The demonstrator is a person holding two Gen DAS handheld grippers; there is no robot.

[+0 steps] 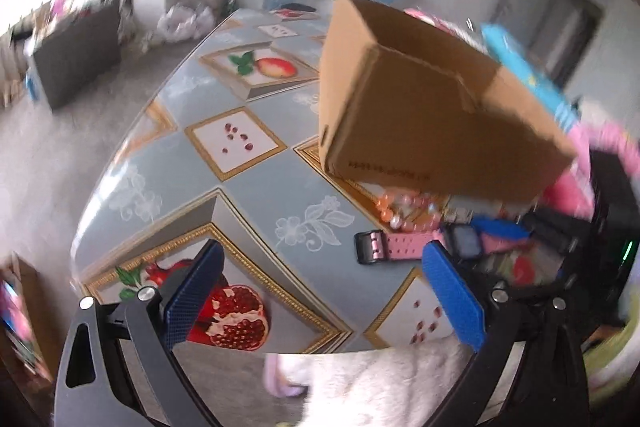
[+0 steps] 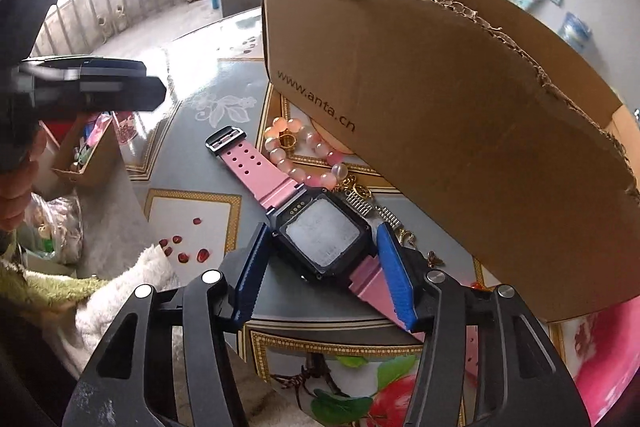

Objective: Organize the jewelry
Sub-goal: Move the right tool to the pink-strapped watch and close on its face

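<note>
A pink-strapped watch (image 2: 320, 235) with a black square case lies on the fruit-print table (image 2: 192, 211). My right gripper (image 2: 322, 227) points steeply down over it. Its blue pads (image 2: 394, 271) meet the case on both sides, and one strap end runs under the right finger. In the left wrist view the same watch (image 1: 400, 243) lies just right of my left gripper (image 1: 320, 251), which hangs open over the table with nothing between its fingers. A pink bead bracelet (image 2: 296, 155), a gold ring (image 2: 287, 141) and small gold chain pieces (image 2: 360, 195) lie beside the watch.
A big torn cardboard box (image 2: 440, 87) stands right behind the jewelry and looms over it; it appears as the box (image 1: 420, 107) in the left view. A small open carton (image 2: 88, 155) of oddments sits below the table's left edge. A white fluffy sleeve (image 1: 380, 379) lies at the near edge.
</note>
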